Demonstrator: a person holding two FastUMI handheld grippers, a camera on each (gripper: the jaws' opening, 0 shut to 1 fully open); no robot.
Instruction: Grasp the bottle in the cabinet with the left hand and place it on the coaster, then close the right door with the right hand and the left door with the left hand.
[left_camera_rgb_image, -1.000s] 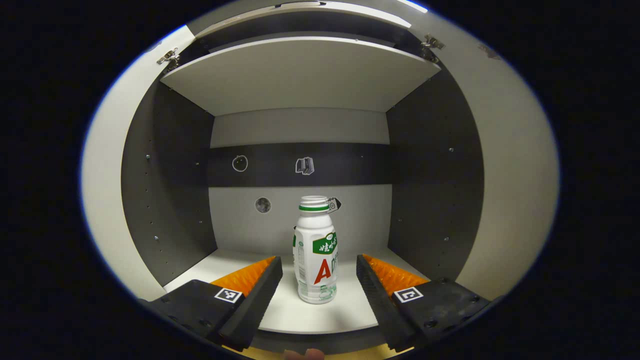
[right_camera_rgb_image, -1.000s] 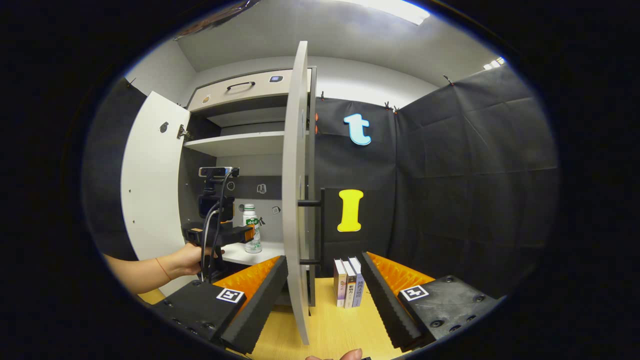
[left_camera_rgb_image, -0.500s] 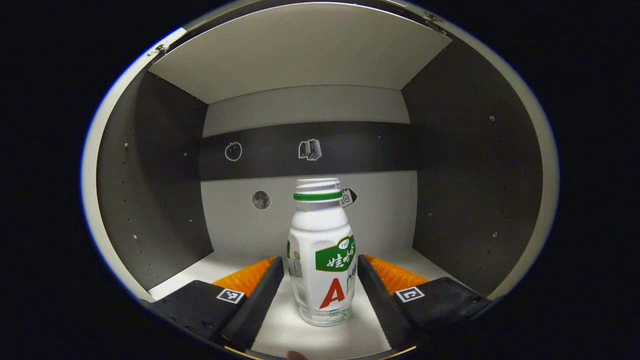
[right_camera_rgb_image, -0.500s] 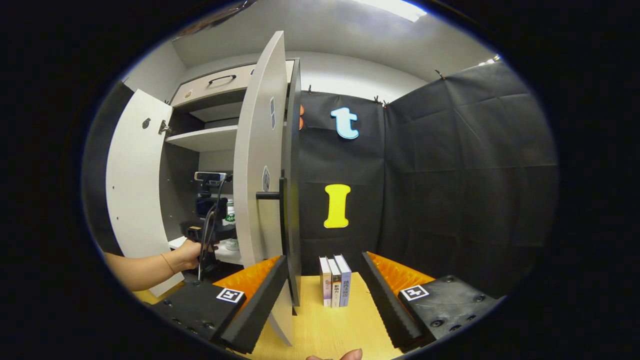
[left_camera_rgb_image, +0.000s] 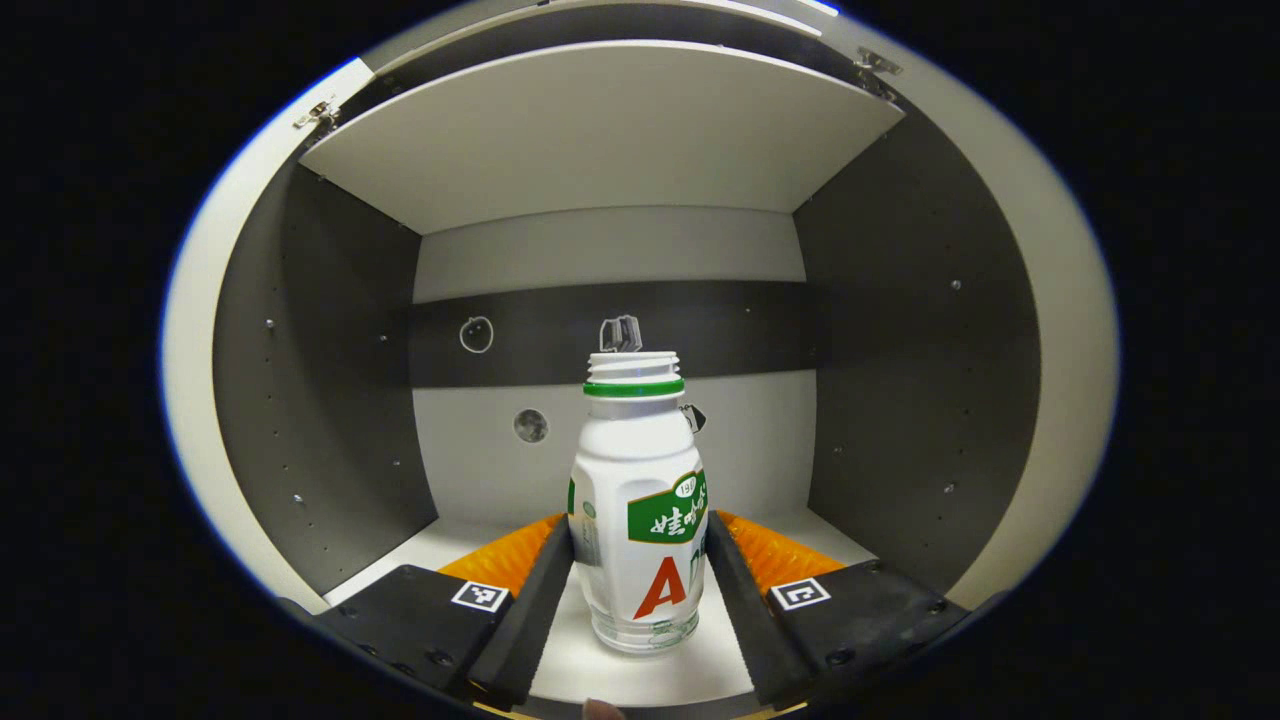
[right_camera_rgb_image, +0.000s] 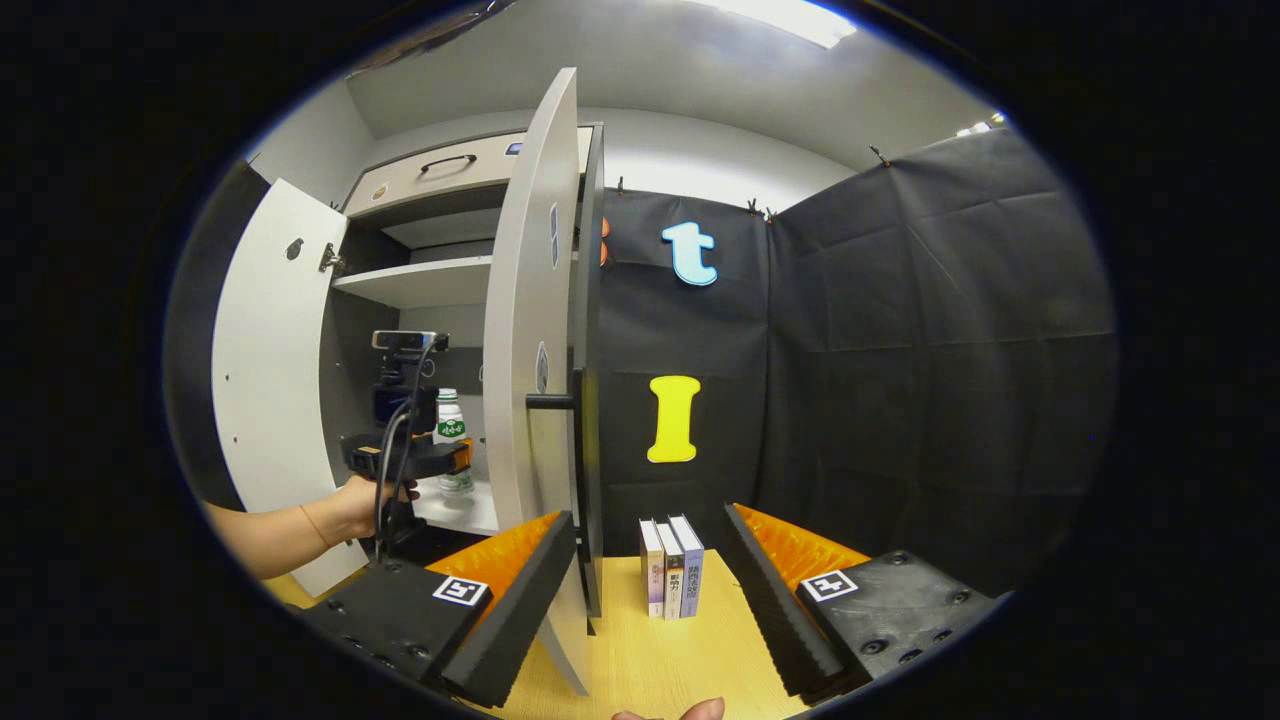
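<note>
The bottle (left_camera_rgb_image: 638, 520) stands upright at the lower centre of your left gripper view, on the pale lower shelf (left_camera_rgb_image: 640, 668) of the cabinet, right between the fingers of your left gripper (left_camera_rgb_image: 637, 590). Both fingers lie against its sides just below the label, so the gripper looks clamped on it, though the contact lines themselves are hidden behind the bottle's bulge. Its base is see-through and still seems to rest on the shelf; you cannot tell for sure that it is touching. Behind it, the bottle's neck partly covers two small stickers on the back panel (left_camera_rgb_image: 610, 250), and the upper shelf (left_camera_rgb_image: 600, 140) spans the top of the frame. In your right gripper view, your right gripper (right_camera_rgb_image: 645, 590) sits at the bottom with its fingers spread wide and nothing between them, over the wooden table (right_camera_rgb_image: 660, 660). Just beyond stand three books (right_camera_rgb_image: 670, 565), upright and touching. The right door (right_camera_rgb_image: 530, 380) stands open, edge toward you at centre-left, cutting off most of the cabinet's inside. Past it, at mid-left, your hand (right_camera_rgb_image: 365, 500) holds the left gripper at the bottle, small and partly hidden by the cable and camera. The left door (right_camera_rgb_image: 265, 380) stands open at the far left.
</note>
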